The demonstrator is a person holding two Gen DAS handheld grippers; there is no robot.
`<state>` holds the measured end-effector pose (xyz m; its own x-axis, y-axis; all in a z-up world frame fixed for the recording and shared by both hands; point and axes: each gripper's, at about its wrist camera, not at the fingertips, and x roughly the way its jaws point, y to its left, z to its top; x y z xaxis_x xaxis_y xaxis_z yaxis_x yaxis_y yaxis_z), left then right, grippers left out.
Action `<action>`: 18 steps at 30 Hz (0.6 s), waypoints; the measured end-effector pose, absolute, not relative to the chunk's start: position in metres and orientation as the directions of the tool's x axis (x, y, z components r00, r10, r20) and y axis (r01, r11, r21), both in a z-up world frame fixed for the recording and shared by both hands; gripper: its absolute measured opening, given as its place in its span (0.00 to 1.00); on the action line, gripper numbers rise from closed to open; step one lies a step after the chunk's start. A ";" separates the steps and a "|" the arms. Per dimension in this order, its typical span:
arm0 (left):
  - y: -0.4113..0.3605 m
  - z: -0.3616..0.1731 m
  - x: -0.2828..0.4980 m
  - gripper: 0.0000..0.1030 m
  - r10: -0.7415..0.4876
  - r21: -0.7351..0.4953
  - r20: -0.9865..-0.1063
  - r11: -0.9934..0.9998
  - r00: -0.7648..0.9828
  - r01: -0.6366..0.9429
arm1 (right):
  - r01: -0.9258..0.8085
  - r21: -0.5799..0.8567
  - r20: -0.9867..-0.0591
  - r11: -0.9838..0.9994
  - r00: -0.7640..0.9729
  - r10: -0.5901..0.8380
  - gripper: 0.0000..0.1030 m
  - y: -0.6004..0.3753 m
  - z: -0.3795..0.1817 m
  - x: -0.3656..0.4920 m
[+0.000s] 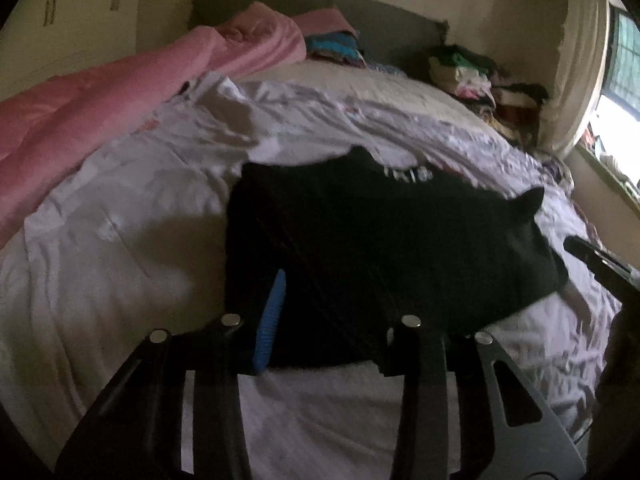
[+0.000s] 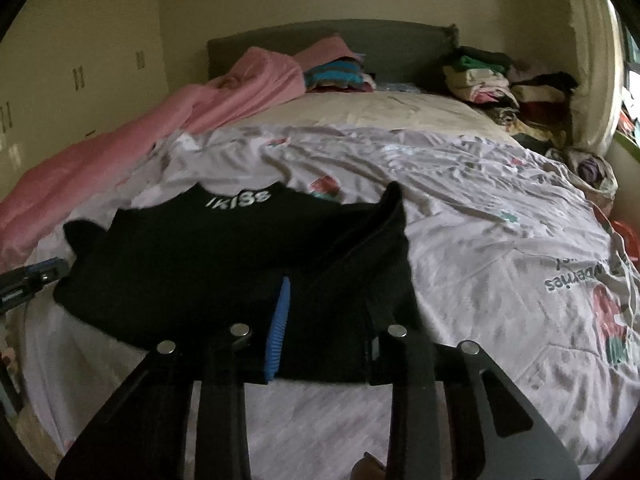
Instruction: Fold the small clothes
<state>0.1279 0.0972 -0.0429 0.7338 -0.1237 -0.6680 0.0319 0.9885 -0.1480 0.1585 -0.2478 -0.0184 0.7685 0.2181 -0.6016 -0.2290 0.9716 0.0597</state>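
A small black garment with white lettering at its far edge lies on the pale bedspread. It also shows in the right wrist view, lettering facing away. My left gripper stands over the garment's near edge; its blue finger pad shows, the other finger is hidden by black cloth. My right gripper is likewise at the near edge, blue pad showing. Each gripper appears in the other's view, the right one and the left one. Whether either grips cloth is unclear.
A pink blanket lies along the bed's left side. Stacks of folded clothes and a heap sit by the grey headboard. A curtain and window are at the right. Cupboard doors stand at the left.
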 end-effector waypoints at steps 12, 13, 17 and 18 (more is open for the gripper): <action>0.086 -0.063 0.136 0.23 -0.058 -0.068 -0.718 0.998 0.694 0.013 | -0.285 0.029 -0.661 0.958 0.714 0.232 0.23 -0.225 -0.039 0.158; 0.087 -0.064 0.139 0.23 -0.048 -0.064 -0.719 0.998 0.693 0.003 | -0.282 0.023 -0.665 0.959 0.712 0.225 0.23 -0.225 -0.040 0.164; 0.091 -0.062 0.152 0.29 -0.029 -0.050 -0.724 0.999 0.690 -0.010 | -0.249 -0.008 -0.704 0.968 0.689 0.171 0.22 -0.228 -0.053 0.192; 0.093 -0.062 0.157 0.32 -0.023 -0.047 -0.724 0.999 0.690 -0.016 | -0.240 -0.004 -0.715 0.971 0.680 0.165 0.21 -0.229 -0.056 0.200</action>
<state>0.1566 0.0927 -0.0618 0.6895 -0.0230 -0.7239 -0.0158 0.9988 -0.0468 0.1995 -0.2289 -0.0560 0.6798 0.1648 -0.7146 -0.2399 0.9708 -0.0043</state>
